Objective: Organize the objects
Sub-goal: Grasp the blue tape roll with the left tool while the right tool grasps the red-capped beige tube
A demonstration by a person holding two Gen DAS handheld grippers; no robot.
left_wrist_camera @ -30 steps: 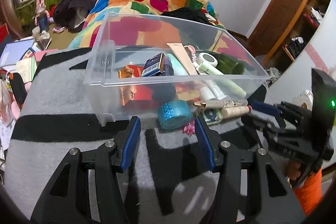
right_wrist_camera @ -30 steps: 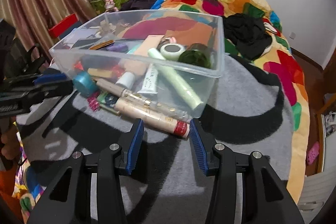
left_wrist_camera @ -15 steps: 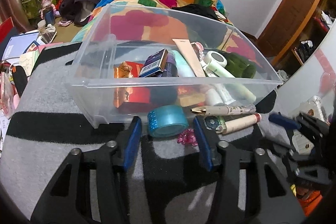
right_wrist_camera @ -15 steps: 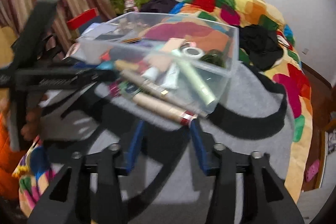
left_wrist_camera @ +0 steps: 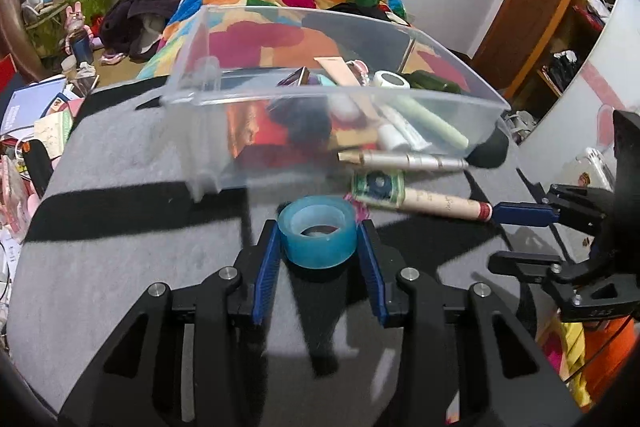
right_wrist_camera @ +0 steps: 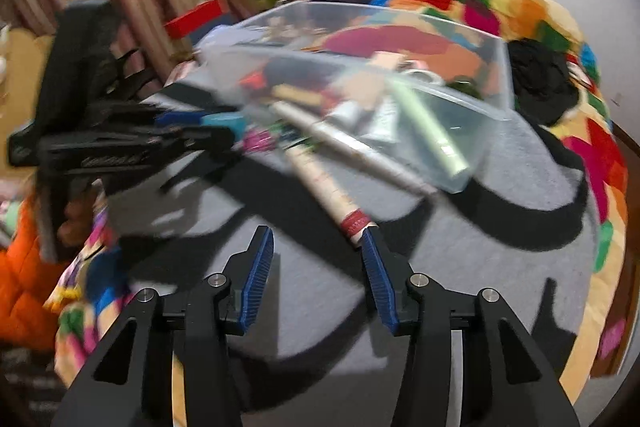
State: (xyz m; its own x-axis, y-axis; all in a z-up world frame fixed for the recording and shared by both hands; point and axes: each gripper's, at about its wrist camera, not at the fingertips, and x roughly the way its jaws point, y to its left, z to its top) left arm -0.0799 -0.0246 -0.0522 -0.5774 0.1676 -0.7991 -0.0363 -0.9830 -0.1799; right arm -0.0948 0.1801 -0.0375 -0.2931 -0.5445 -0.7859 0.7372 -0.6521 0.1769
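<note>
Between left gripper (left_wrist_camera: 318,247) fingers: teal tape roll (left_wrist_camera: 317,236), pads flanking, grip unconfirmed; clear bin (left_wrist_camera: 460,89) at 12 o'clock. Right gripper (right_wrist_camera: 316,259) spread, empty, cream tube (right_wrist_camera: 324,183) at 1 o'clock. Step: pick-up. Next, likely: close, lift into bin.

Your left gripper (left_wrist_camera: 318,247): tape roll (left_wrist_camera: 317,235) between its fingers, on the blanket (left_wrist_camera: 120,247) | bin (left_wrist_camera: 224,131) at 12 o'clock behind the roll | long tube (left_wrist_camera: 440,205) at 2 o'clock, its end beside your right gripper (right_wrist_camera: 316,247)
</note>
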